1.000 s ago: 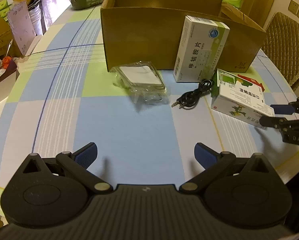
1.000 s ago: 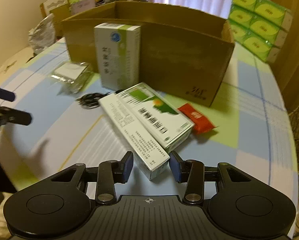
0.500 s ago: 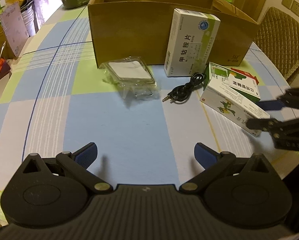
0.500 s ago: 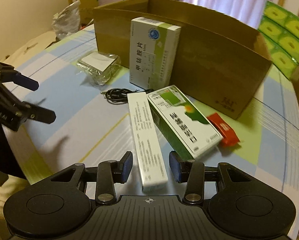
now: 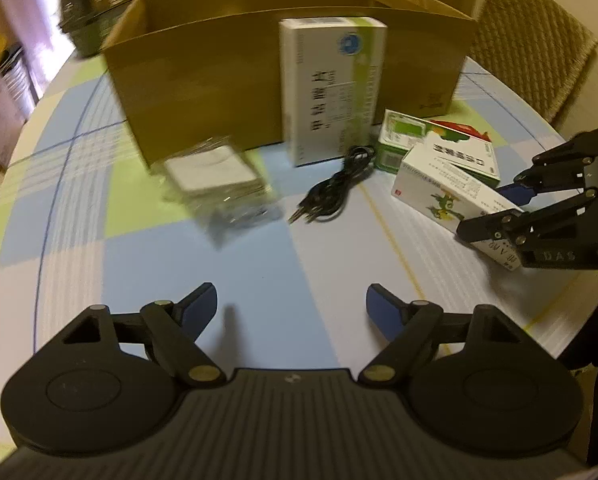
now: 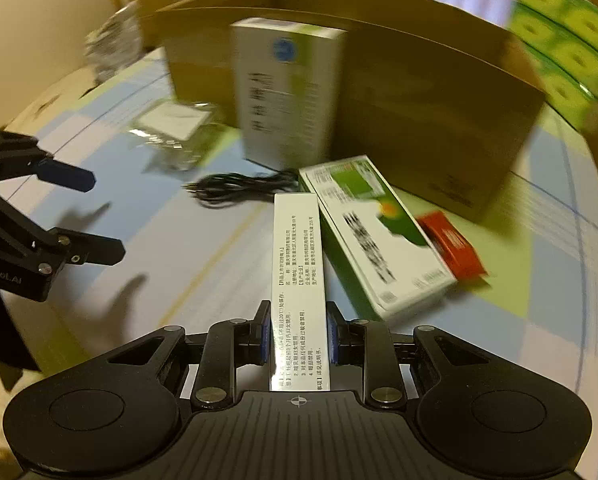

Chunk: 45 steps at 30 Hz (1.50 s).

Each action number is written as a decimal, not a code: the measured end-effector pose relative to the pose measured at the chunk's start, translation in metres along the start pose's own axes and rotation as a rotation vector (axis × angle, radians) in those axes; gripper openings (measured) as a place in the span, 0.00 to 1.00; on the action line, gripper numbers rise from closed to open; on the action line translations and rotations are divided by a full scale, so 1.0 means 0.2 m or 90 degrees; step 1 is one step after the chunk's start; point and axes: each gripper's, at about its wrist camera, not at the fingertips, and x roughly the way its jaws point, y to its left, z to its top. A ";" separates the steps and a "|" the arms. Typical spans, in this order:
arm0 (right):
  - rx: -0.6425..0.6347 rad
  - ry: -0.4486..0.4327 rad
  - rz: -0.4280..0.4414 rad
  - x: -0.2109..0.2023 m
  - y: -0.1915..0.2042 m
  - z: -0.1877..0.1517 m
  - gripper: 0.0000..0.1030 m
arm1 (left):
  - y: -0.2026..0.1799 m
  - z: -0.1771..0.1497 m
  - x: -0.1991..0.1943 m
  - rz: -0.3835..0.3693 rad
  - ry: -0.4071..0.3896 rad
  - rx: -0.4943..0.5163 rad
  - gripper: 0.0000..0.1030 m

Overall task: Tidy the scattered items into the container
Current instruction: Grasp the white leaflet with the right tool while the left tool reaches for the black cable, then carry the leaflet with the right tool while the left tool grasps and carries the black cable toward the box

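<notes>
My right gripper (image 6: 297, 334) is shut on the near end of a long white medicine box (image 6: 297, 248), which lies lengthwise between its fingers. The left wrist view shows this box (image 5: 439, 196) with the right gripper (image 5: 493, 212) at its right end. A green-and-white box (image 6: 375, 240) lies flat beside it, with a red sachet (image 6: 451, 244) further right. A black cable (image 5: 331, 192), a clear plastic packet (image 5: 215, 176) and an upright white box (image 5: 331, 88) sit before the open cardboard box (image 5: 203, 80). My left gripper (image 5: 293, 306) hangs open over bare tablecloth.
The round table has a blue, green and white checked cloth (image 5: 139, 264). A wicker chair (image 5: 539, 48) stands at the right. Green tissue packs (image 6: 571, 40) are stacked beyond the cardboard box. A dark basket (image 5: 95, 12) sits at the far left.
My right gripper has shut on the long white box, which stood loose between its open fingers before. The left gripper has drifted nearer the scattered items and stays open.
</notes>
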 end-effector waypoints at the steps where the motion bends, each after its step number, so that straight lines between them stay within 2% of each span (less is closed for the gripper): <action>1: 0.014 -0.002 -0.008 -0.01 -0.02 -0.01 0.27 | -0.01 0.01 0.01 -0.002 -0.003 0.010 0.76; 4: 0.045 -0.007 -0.025 -0.03 -0.07 -0.02 0.27 | -0.05 0.05 0.04 -0.008 -0.014 0.041 0.76; 8: 0.051 -0.016 -0.017 -0.05 -0.06 -0.01 0.27 | -0.09 0.11 0.10 -0.014 -0.026 0.082 0.74; 13: 0.056 -0.018 -0.010 -0.05 -0.05 -0.02 0.28 | -0.14 0.19 0.20 -0.022 -0.032 0.128 0.59; 17: 0.060 -0.020 -0.009 -0.05 -0.06 -0.03 0.28 | -0.15 0.25 0.28 -0.020 -0.027 0.145 0.54; 20: 0.061 -0.020 -0.012 -0.04 -0.06 -0.03 0.28 | -0.15 0.28 0.33 -0.030 -0.017 0.147 0.40; 22: 0.063 -0.021 -0.011 -0.03 -0.06 -0.04 0.28 | -0.15 0.30 0.34 -0.039 -0.009 0.137 0.23; 23: 0.064 -0.022 -0.012 -0.03 -0.06 -0.04 0.28 | -0.15 0.31 0.34 -0.037 -0.007 0.138 0.21; 27: 0.072 -0.023 -0.005 -0.03 -0.06 -0.04 0.28 | -0.17 0.27 0.30 -0.040 0.009 0.122 0.20; 33: 0.074 -0.027 0.007 -0.06 -0.03 -0.06 0.28 | -0.20 0.10 0.16 -0.059 0.030 0.082 0.20; 38: 0.058 -0.027 -0.002 -0.06 0.00 -0.08 0.28 | -0.25 0.05 0.12 -0.057 0.035 0.106 0.21; 45: 0.041 -0.029 -0.014 -0.06 -0.01 -0.10 0.28 | -0.27 0.11 0.17 -0.066 0.036 0.140 0.21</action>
